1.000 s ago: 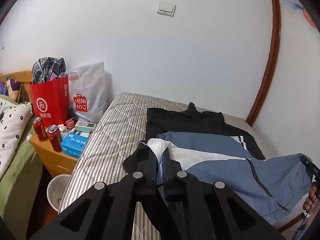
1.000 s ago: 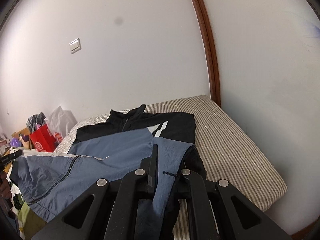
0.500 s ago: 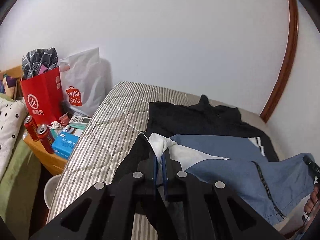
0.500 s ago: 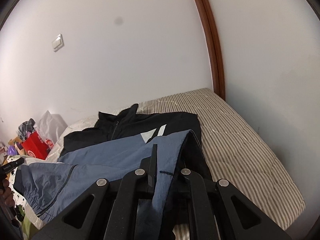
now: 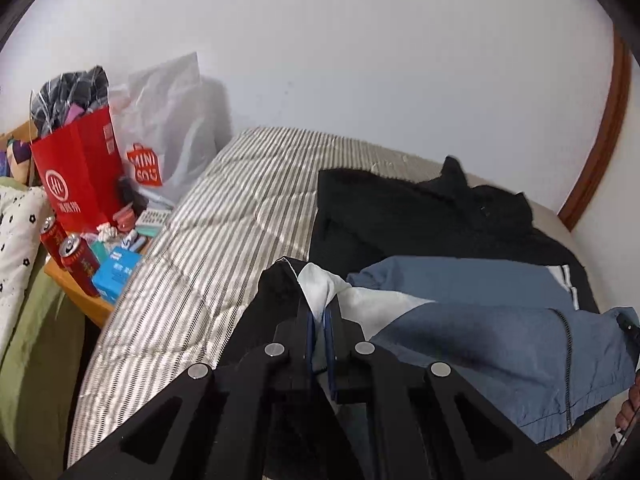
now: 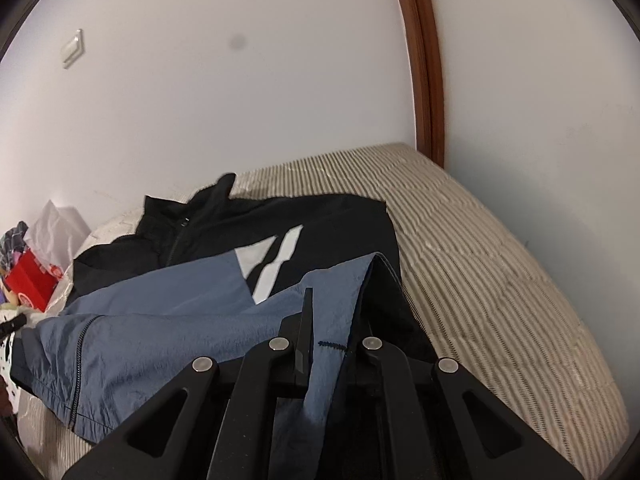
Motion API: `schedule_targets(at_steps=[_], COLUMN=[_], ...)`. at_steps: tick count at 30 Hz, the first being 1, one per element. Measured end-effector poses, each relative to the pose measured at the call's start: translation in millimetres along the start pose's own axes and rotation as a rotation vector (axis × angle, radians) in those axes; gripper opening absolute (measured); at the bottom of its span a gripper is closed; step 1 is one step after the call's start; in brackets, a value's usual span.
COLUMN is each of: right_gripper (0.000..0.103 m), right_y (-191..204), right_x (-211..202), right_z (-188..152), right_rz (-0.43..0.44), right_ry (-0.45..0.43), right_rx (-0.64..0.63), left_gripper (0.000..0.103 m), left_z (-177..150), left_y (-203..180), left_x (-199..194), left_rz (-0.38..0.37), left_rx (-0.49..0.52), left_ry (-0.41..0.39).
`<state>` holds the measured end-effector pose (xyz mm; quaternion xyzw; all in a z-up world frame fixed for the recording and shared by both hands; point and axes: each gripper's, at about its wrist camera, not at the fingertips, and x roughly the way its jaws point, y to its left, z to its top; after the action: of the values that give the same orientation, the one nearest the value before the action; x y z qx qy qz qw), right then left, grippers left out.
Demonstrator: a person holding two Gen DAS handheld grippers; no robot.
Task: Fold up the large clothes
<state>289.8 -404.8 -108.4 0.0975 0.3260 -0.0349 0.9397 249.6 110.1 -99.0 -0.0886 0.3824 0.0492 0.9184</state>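
A large zip jacket in black, blue and white [image 5: 472, 304] [image 6: 168, 304] lies across a striped mattress [image 5: 208, 248] [image 6: 488, 264], collar toward the wall. Its lower part is lifted and doubled over the chest. My left gripper [image 5: 318, 312] is shut on the white and black hem corner. My right gripper [image 6: 332, 320] is shut on the blue hem corner, and the fabric hangs down between its fingers. The hem stretches between the two grippers above the mattress.
Left of the bed a wooden side table [image 5: 80, 292] carries a red paper bag [image 5: 76, 176], a white plastic bag [image 5: 168, 128], two red cans [image 5: 78, 258] and a blue box [image 5: 116, 272]. White walls and a brown door frame [image 6: 424, 60] close in behind the bed.
Both grippers have moved forward toward the wall and lower, carrying the jacket's hem further over the chest. The black upper part now looks closer in both views.
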Motion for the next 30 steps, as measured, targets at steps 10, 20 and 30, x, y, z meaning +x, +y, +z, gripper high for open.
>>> schedule_targets(at_steps=[10, 20, 30], right_gripper=[0.027, 0.053, 0.052], right_y=[-7.3, -31.0, -61.5], right_x=[21.7, -62.2, -40.5], right_z=[-13.4, -21.3, -63.7], right_rz=[-0.053, -0.115, -0.069], right_ry=[0.110, 0.031, 0.194], right_rx=[-0.008, -0.080, -0.006], left_gripper=[0.023, 0.055, 0.054], left_z=[-6.9, -31.8, -61.0], left_y=[1.7, 32.1, 68.3], left_x=[12.8, -30.6, -13.8], left_rz=[0.039, -0.041, -0.018], left_rx=[-0.006, -0.023, -0.046], left_ry=[0.055, 0.036, 0.110])
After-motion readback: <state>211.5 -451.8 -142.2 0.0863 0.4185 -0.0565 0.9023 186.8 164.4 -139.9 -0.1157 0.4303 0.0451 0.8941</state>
